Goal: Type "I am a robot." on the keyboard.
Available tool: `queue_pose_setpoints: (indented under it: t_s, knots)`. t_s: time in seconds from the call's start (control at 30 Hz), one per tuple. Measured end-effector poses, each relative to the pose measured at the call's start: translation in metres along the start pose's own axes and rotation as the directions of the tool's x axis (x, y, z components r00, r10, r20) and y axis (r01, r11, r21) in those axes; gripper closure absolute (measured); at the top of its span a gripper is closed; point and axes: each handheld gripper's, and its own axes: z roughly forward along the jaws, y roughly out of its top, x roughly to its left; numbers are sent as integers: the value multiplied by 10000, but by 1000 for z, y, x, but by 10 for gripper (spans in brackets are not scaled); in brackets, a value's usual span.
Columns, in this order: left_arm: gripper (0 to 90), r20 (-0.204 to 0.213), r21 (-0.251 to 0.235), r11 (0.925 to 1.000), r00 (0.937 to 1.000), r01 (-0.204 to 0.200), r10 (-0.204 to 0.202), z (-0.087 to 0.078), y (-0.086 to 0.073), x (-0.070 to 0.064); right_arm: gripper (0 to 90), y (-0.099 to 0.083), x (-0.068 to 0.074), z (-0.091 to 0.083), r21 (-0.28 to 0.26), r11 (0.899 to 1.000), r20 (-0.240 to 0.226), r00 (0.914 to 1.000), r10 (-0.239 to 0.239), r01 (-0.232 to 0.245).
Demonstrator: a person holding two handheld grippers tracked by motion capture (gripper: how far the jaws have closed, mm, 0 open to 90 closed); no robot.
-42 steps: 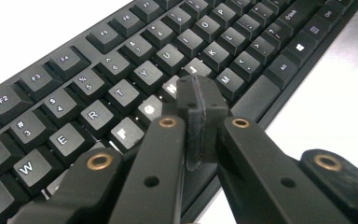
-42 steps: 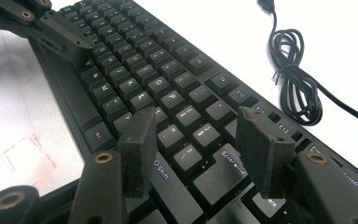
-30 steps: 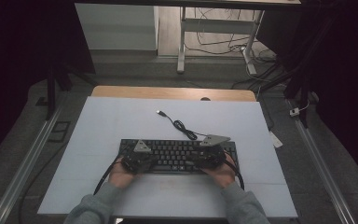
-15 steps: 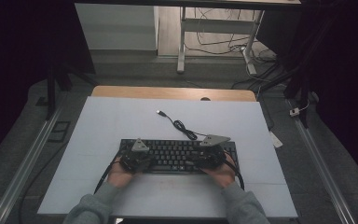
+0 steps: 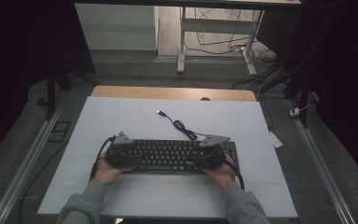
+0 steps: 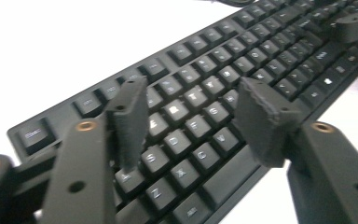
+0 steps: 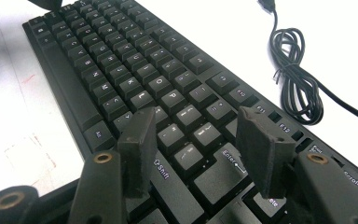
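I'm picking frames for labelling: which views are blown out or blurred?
High view: dim, dark corners, keyboard sharp. Left gripper view: table blown white, far keys soft. Right gripper view: table glare, cable crisp, near jaws soft.

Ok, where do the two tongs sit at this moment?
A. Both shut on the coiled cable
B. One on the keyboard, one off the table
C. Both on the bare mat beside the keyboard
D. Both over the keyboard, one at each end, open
D: the left tongs and right tongs hover open over opposite ends of the keyboard, with keys showing between the jaws; the cable lies untouched.
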Motion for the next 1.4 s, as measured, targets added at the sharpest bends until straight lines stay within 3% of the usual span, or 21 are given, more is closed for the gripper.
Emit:
queue_pose_setpoints:
  t_s: [0.33,1.07,1.23,1.4]
  knots:
    - [262,-256,235,9989,9988,417,-411,-5,-1,9,480,0,0,0,7,10000,2,10000,-9,9]
    - [231,-129,296,9985,9989,456,-452,-3,-1,9,489,7,5,3,-140,9999,-60,10000,-73,72]
    - [222,-55,287,9986,9990,439,-437,-3,-1,9,536,13,8,7,-262,9996,-221,9997,-133,127]
    - [208,-6,281,9988,9992,392,-392,-2,0,9,681,18,11,13,-288,9996,-388,9992,-29,18]
